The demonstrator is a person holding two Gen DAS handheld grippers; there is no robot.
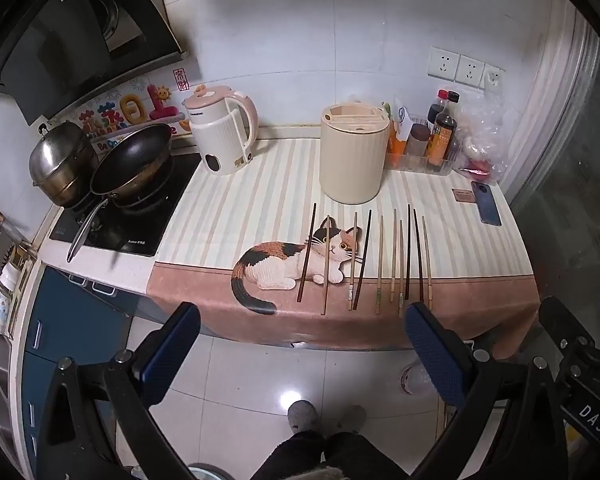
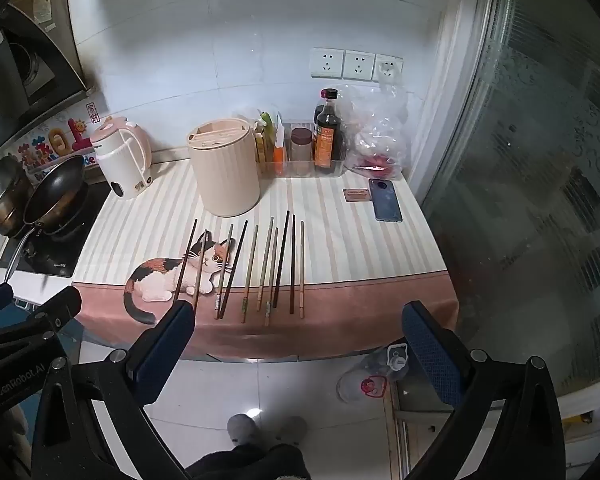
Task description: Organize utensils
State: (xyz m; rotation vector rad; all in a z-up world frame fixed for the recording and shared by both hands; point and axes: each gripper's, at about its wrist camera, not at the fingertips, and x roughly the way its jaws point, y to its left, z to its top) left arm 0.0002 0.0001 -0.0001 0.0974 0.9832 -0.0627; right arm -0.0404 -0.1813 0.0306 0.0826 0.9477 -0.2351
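Observation:
Several chopsticks (image 1: 380,262) (image 2: 252,270), dark brown and pale wood, lie side by side on a striped cloth with a cat picture (image 1: 300,264) (image 2: 168,276). Behind them stands a cream round utensil holder (image 1: 354,154) (image 2: 226,168) with slots in its lid. My left gripper (image 1: 300,320) hangs open in front of the counter edge, nothing between its blue pads. My right gripper (image 2: 300,320) is open too, held back from the counter, empty. Each gripper shows at the edge of the other's view.
A pink-and-white kettle (image 1: 222,134) stands left of the holder, with a wok (image 1: 134,160) and steel pot (image 1: 60,160) on the hob. Sauce bottles (image 2: 328,132), a plastic bag (image 2: 376,136) and a phone (image 2: 385,200) sit at the right. A glass door (image 2: 532,200) bounds the right side. A person's slippers (image 1: 302,416) show below.

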